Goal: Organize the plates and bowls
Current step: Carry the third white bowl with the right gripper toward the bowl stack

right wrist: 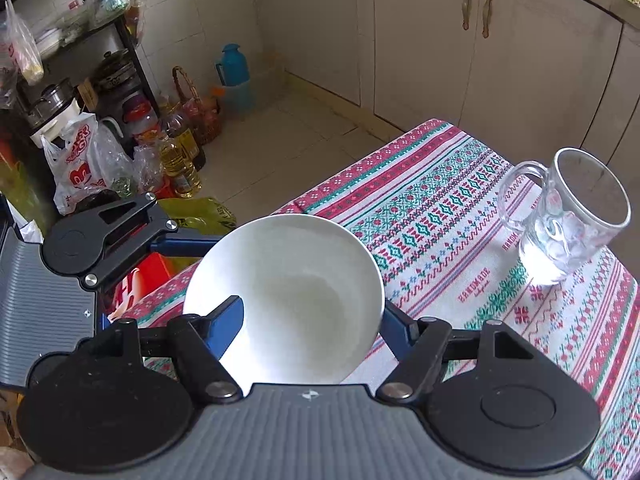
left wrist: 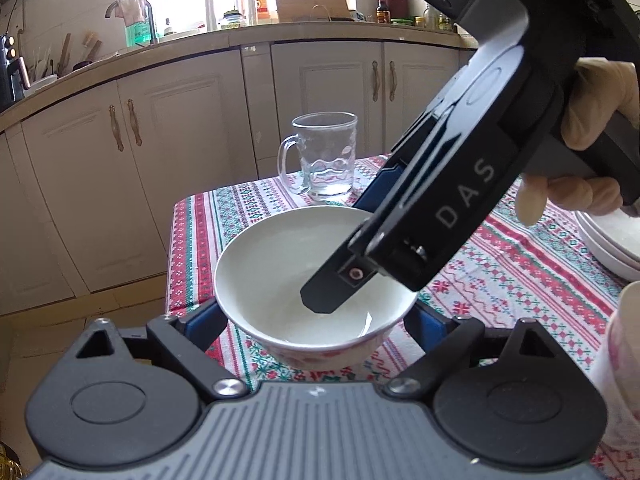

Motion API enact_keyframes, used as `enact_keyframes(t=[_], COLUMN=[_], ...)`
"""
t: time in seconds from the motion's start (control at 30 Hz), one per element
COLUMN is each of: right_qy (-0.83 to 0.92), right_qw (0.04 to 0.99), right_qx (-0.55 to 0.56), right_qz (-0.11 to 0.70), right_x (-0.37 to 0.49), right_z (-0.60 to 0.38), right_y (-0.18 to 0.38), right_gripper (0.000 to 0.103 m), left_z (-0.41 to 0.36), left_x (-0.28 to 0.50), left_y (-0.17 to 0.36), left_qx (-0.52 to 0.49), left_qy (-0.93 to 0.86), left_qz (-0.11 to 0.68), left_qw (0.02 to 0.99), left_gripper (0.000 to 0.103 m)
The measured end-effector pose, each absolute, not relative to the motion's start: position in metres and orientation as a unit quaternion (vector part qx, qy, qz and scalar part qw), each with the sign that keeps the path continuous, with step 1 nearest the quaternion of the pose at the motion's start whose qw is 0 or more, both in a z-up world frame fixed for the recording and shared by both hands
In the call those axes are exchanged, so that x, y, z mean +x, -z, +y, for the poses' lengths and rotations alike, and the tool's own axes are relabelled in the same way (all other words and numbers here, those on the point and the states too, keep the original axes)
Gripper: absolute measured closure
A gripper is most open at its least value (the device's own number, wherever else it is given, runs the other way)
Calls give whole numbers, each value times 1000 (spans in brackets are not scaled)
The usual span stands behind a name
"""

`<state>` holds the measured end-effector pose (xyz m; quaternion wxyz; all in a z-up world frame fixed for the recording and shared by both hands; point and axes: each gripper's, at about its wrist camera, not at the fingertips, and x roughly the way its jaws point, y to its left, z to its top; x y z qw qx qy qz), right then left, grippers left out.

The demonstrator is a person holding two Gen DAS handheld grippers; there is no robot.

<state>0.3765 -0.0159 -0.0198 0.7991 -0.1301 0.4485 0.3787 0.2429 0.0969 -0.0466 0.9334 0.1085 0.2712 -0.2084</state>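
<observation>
Left wrist view: a white bowl (left wrist: 316, 280) sits between the spread blue fingers of the left tool (left wrist: 316, 316), which flank its base without visibly pressing it; whether they touch cannot be told. The right tool (left wrist: 348, 268) reaches down from the upper right, one finger inside the bowl against its near wall and the other outside, apparently pinching the rim so the bowl can be lifted while the left tool steadies it. Its casing reads "DAS". Behind the bowl stands a glass mug (left wrist: 324, 156) on the patterned cloth (left wrist: 500, 264) covering the worktop; right of the bowl, at the frame edge, a stack of plates (left wrist: 612, 240) looks the likely destination. Right wrist view: the bowl (right wrist: 288, 300) fills the lower centre, near the cloth's (right wrist: 440, 200) left edge, with one blue finger (right wrist: 228, 328) inside its rim and the other outside at right, so the right tool (right wrist: 308, 332) stands narrow on the wall. The left tool (right wrist: 176, 244) waits left of the bowl. The mug (right wrist: 568, 216) stands well right; the cloth there reads "HANDMADE".
</observation>
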Motion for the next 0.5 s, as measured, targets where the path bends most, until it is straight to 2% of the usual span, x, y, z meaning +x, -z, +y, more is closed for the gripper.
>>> enact_keyframes(t=[0.5], right_qy=[-375], right_qw=[810], right_qx=[-106], right_qz=[438], right_x=[306], right_z=[-44], right_y=[-18], right_gripper=[25], left_z=[79], left_x=[182], left_y=[10], left_qx=[127], left_qy=[237], left_qz=[271], left_qw=[924], left_gripper=[9])
